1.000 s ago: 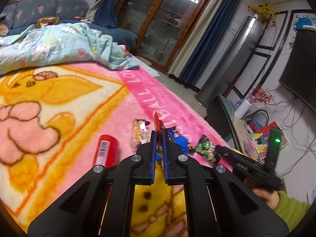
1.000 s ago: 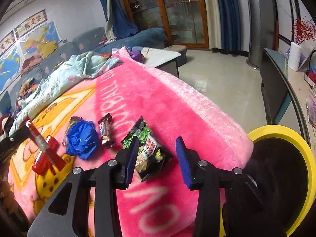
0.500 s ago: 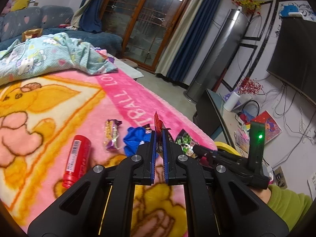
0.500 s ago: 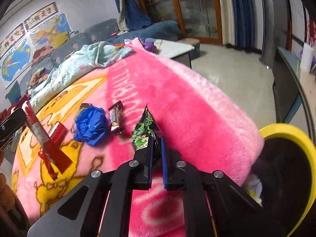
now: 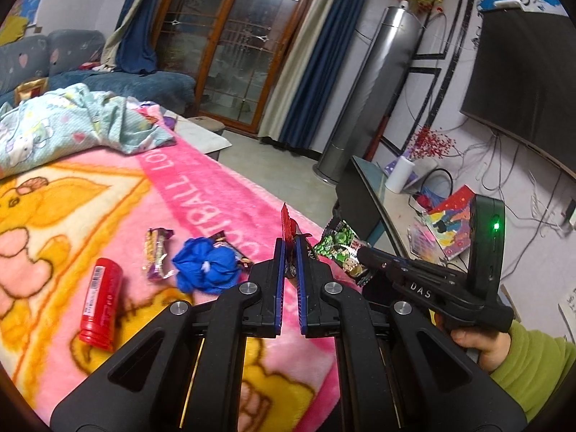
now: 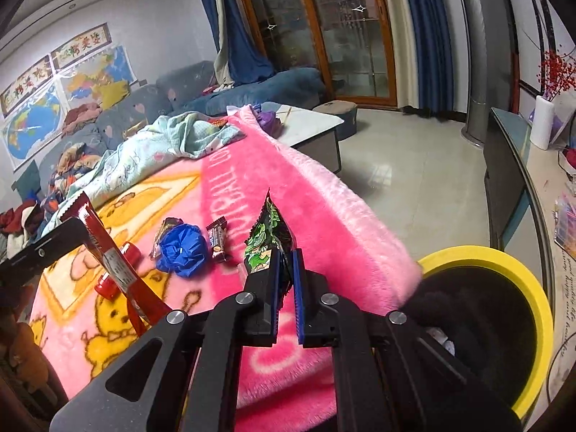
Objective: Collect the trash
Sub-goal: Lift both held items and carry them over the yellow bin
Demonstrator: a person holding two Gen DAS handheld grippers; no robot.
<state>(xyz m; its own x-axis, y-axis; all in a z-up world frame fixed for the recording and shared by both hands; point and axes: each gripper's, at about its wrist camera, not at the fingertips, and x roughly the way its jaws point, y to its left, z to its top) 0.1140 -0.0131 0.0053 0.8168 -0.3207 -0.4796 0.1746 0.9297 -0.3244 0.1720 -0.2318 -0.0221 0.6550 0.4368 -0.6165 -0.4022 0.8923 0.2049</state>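
- Right wrist view: right tongs grip a green snack packet; yellow-rimmed bin waits right of them.
- Left tongs clamp a red wrapper.
- Blue wad, two candy wrappers, red bottle remain left, uncollected.

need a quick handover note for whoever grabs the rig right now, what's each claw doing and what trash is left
Left claw: shut on a red wrapper, lifted off the blanket.
Right claw: shut on a green snack bag, lifted, beside the yellow-rimmed bin.
On the pink blanket: red bottle, crumpled blue bag, purple-gold wrapper, dark candy bar wrapper.
Done: two pieces picked up, neither dropped in the bin yet.
Left: bin both held pieces, then probably collect the four on the blanket.
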